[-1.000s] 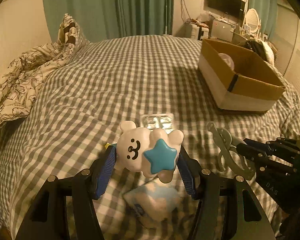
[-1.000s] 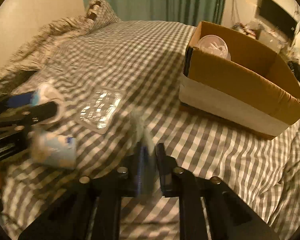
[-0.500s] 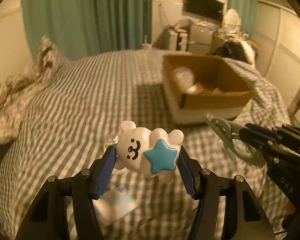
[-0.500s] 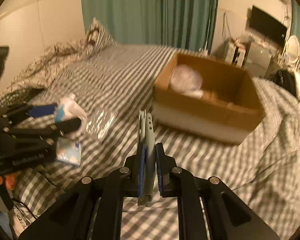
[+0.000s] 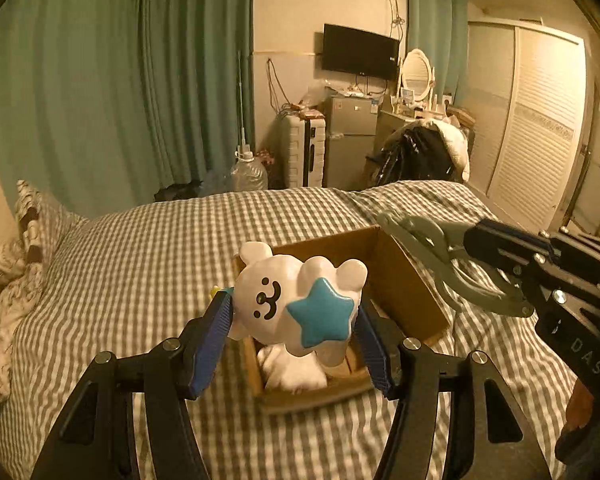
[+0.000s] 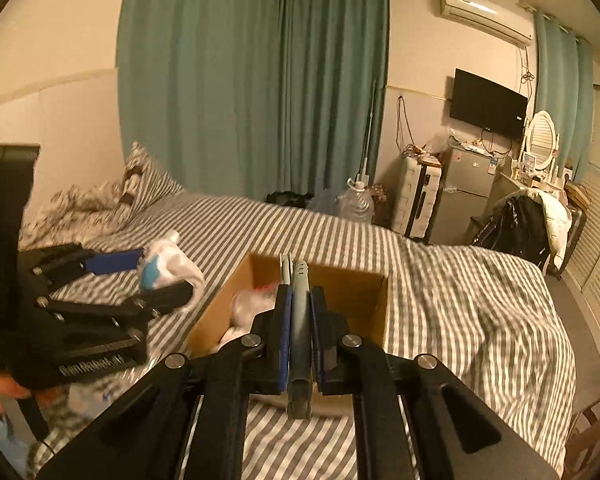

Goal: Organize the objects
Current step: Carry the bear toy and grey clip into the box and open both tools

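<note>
The left hand-held gripper [image 5: 296, 320] is pinching a white bear figurine with a blue star [image 5: 300, 304] between its blue pads, holding it above the near end of the open cardboard box [image 5: 404, 280] that is sitting on the checked bed [image 5: 140, 264]. The right hand-held gripper [image 6: 299, 320] is pressed together on a grey metal tool, probably pliers or a clamp [image 5: 452, 264], though the edge-on wrist view is leaving that unsure; seen from the left wrist, it is hanging at about 3 o'clock of the figurine, over the box's right wall. Inside the box something white and soft-looking [image 5: 292, 372] is already lying at its 6 o'clock end. To drop well, the left gripper should be carrying the figurine a little further toward 12 o'clock so it is clearing the near wall, lowering it close to the contents, then spreading slowly so it is not bouncing out. The right gripper is better waiting its turn, since both tools are crowding one small opening and could be knocking together.
</note>
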Available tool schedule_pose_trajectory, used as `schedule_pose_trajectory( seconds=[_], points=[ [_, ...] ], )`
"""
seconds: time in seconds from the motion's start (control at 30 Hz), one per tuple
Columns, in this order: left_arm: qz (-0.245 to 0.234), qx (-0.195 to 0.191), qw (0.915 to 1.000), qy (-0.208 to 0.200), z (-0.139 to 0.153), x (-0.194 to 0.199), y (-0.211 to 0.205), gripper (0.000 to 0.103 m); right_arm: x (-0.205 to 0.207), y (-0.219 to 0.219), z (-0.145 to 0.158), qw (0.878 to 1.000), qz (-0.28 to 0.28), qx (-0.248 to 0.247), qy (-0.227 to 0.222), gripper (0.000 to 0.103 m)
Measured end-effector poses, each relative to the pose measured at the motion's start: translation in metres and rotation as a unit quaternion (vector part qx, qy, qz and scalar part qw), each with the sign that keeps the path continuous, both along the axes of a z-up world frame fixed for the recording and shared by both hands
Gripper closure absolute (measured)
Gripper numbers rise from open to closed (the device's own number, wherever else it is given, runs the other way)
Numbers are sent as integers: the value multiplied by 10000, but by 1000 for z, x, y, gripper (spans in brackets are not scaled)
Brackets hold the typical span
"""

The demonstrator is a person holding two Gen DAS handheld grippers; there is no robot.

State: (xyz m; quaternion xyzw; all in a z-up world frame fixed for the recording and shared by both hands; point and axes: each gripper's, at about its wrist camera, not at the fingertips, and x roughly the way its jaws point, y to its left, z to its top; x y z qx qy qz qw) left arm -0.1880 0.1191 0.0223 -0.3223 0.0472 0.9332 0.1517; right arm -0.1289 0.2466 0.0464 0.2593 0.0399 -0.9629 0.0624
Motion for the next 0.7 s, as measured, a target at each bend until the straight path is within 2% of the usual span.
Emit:
schedule_pose_trajectory(
  seconds=[0.17, 0.3, 0.43, 0.53, 0.57, 0.63, 0.67, 0.7],
  points=[
    [-22, 47, 10000, -56, -20, -34, 21, 41, -47, 14, -9, 9998, -78, -142, -99, 94],
    [-89, 32, 9997, -236, -51, -54, 33, 41, -75, 27, -38, 9988, -157, -325, -332, 94],
    [-206, -64, 9991, -378, -75, -62, 41, 39, -91, 37, -69, 9969, -240, -447, -594, 94],
    [-245, 22, 9981, -564, -89, -64, 39, 39, -95, 40, -81, 9963, -318, -427, -680, 94],
    [-230, 36, 9980, -588, -91, -65, 38, 37, -95, 42, -83, 9962, -335, -425, -688, 94],
    [-177, 26, 9984, -536, -90, -62, 36, 22, -91, 45, -80, 9963, -357, -433, -645, 94],
    [-149, 30, 9987, -478, -87, -60, 34, 12, -91, 49, -79, 9965, -382, -437, -600, 91],
    [-136, 42, 9990, -417, -83, -57, 33, 9, -88, 49, -76, 9966, -428, -432, -552, 75]
  ],
)
